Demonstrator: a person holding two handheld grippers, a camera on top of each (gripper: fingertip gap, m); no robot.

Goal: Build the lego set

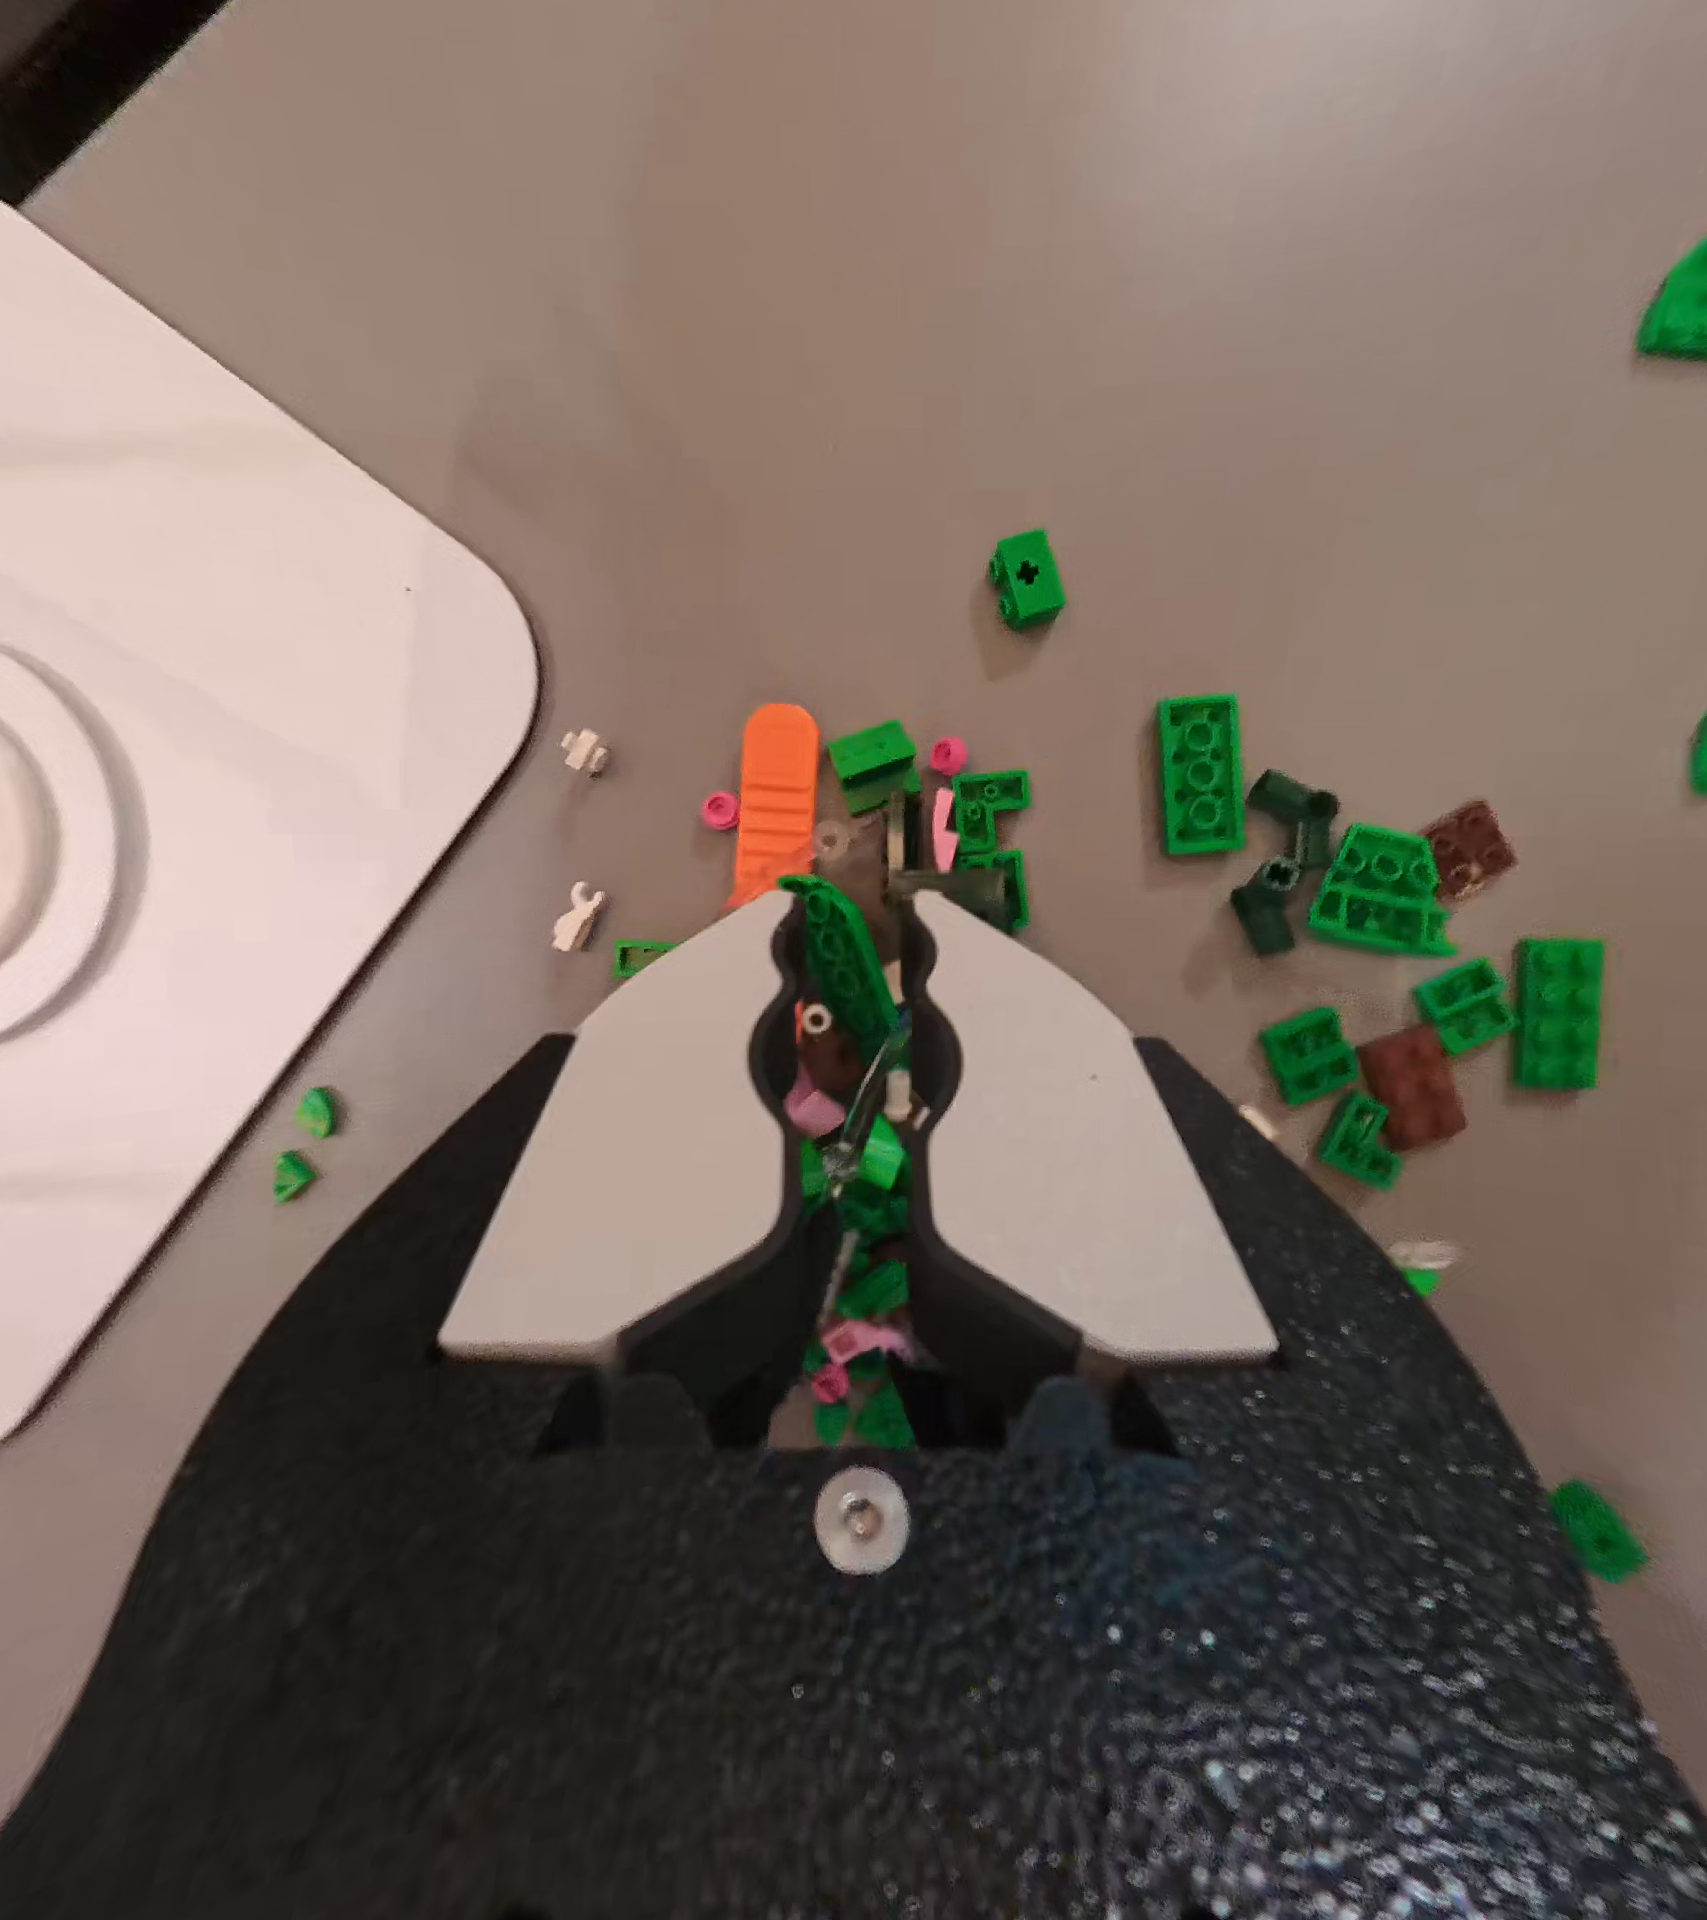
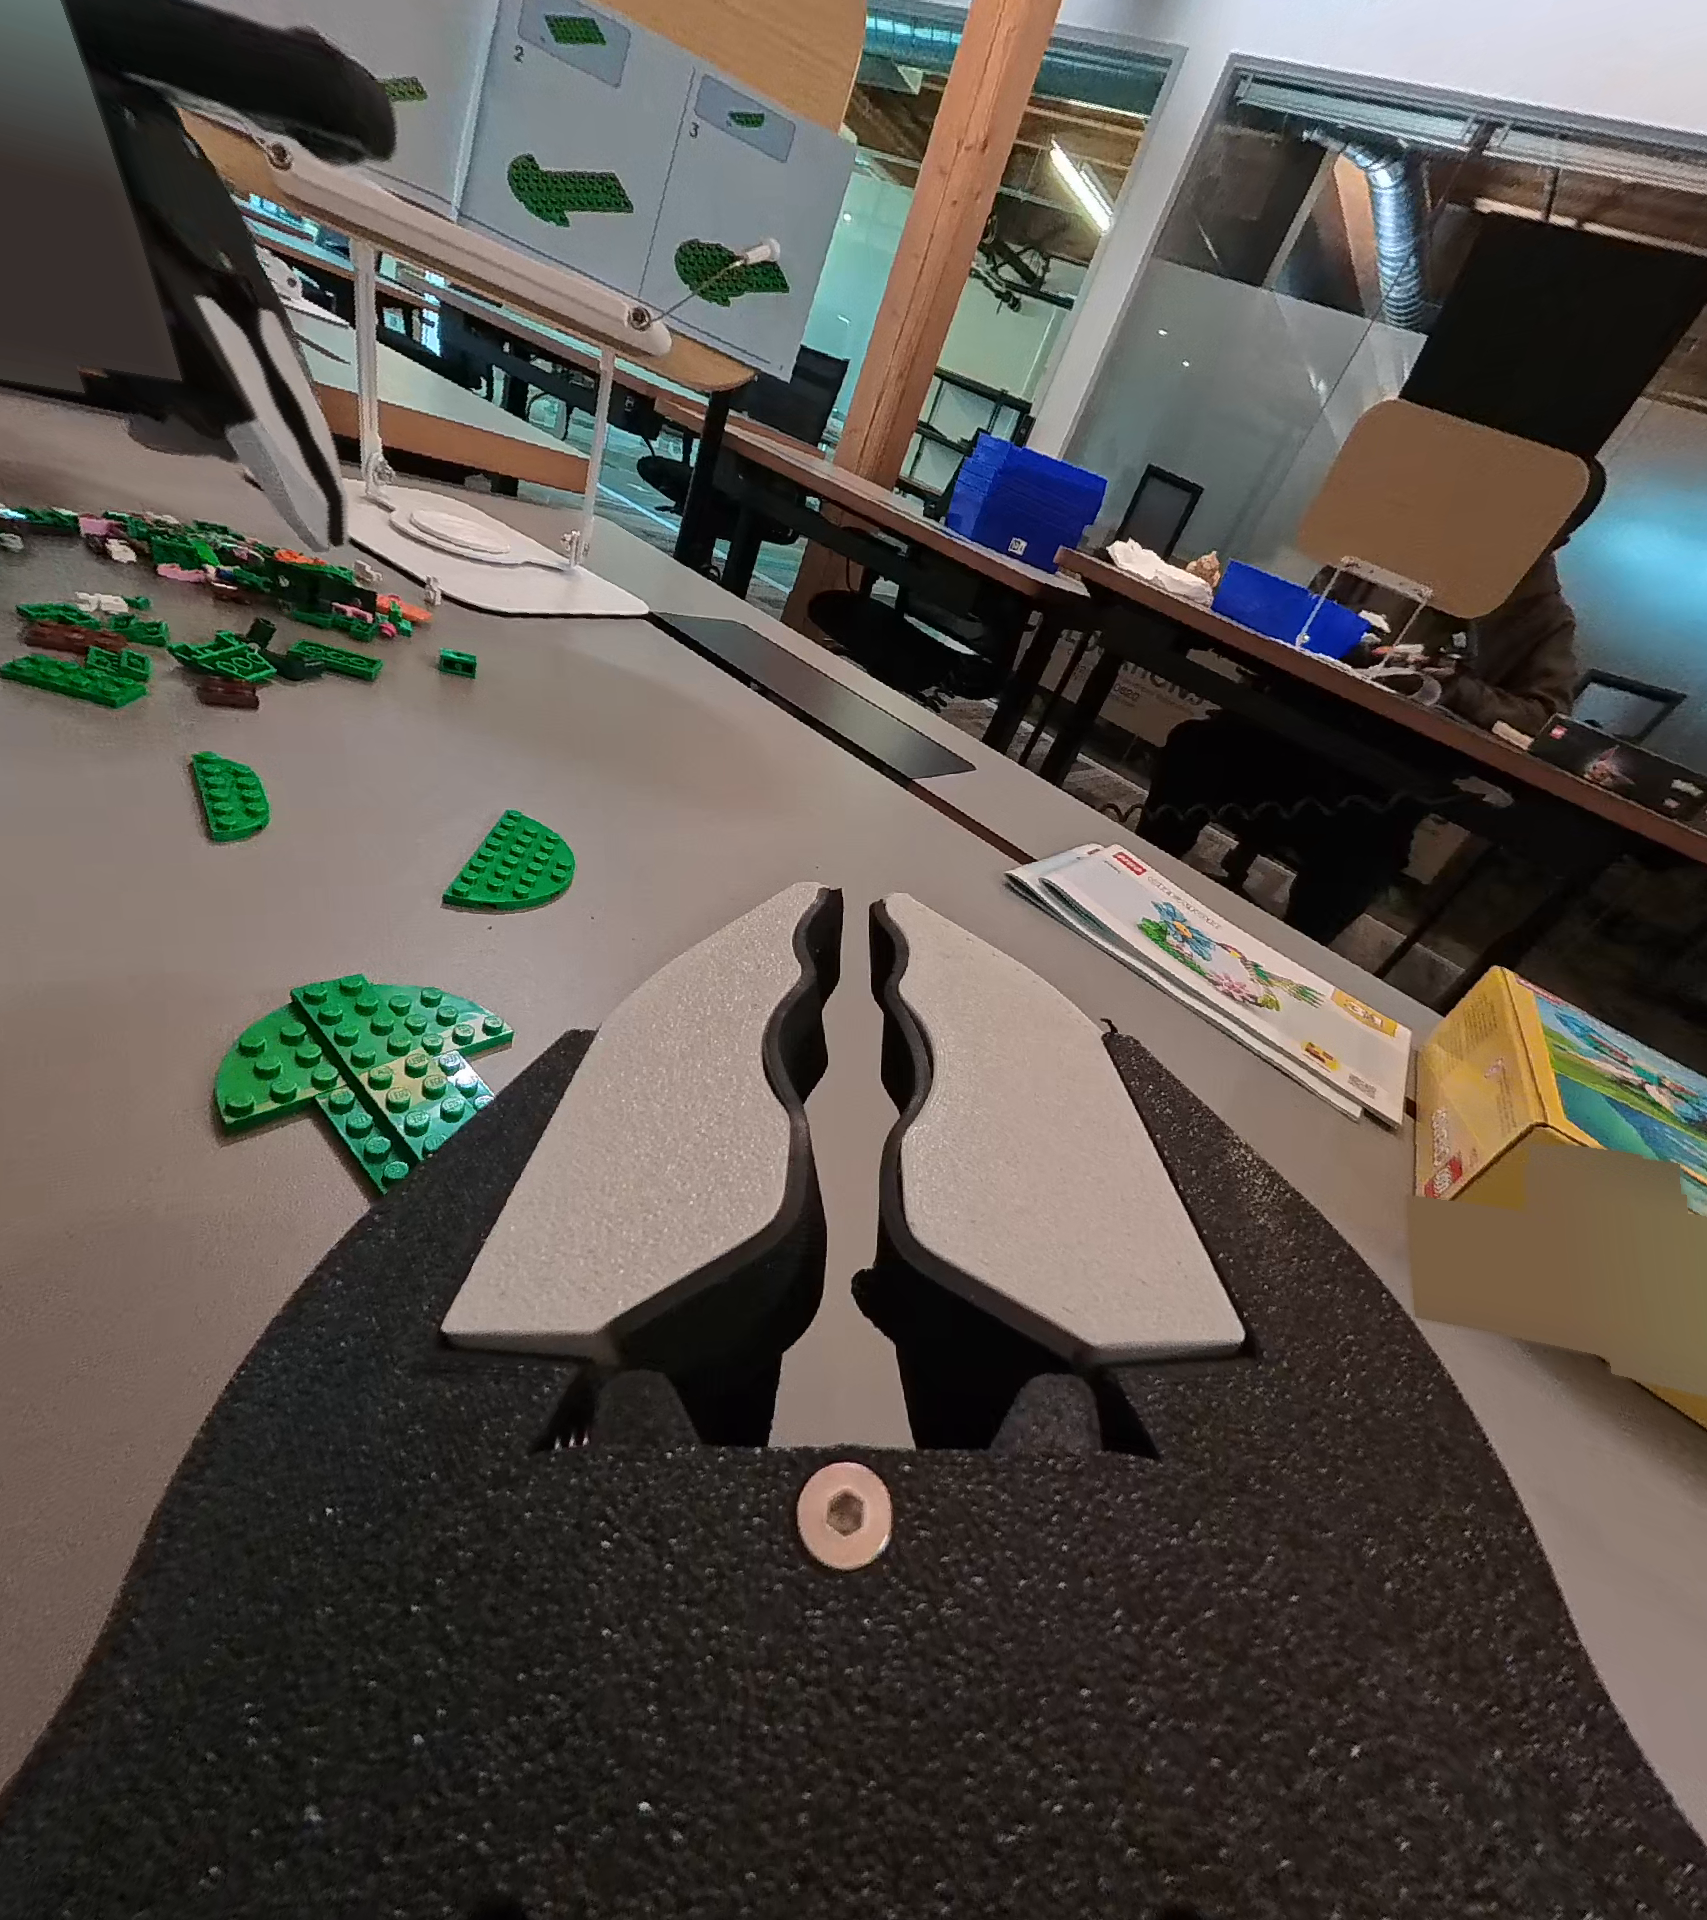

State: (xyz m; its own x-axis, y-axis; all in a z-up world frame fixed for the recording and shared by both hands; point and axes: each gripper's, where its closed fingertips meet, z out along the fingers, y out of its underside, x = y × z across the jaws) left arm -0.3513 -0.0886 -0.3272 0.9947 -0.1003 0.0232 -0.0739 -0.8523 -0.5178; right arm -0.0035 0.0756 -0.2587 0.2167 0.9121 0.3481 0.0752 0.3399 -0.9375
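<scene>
My left gripper [image 1: 854, 909] hovers over a pile of loose Lego pieces [image 1: 932, 831] and is shut on a narrow green plate [image 1: 844, 966], which stands tilted between the fingertips. An orange brick separator [image 1: 776, 800] lies just beyond the tips. In the right wrist view the left gripper [image 2: 293, 488] hangs over the same pile [image 2: 205, 613] at far left. My right gripper [image 2: 857, 899] is shut and empty, low over the grey table. A partly built green plate assembly [image 2: 361, 1070] lies just left of it.
Two green half-round plates [image 2: 516, 862] [image 2: 231, 795] lie between the assembly and the pile. A white stand [image 2: 475, 551] holds an instruction page [image 2: 620, 177]. A booklet [image 2: 1213, 977] and a yellow box [image 2: 1597, 1122] lie on the right. The stand's base [image 1: 153, 727] sits left of the pile.
</scene>
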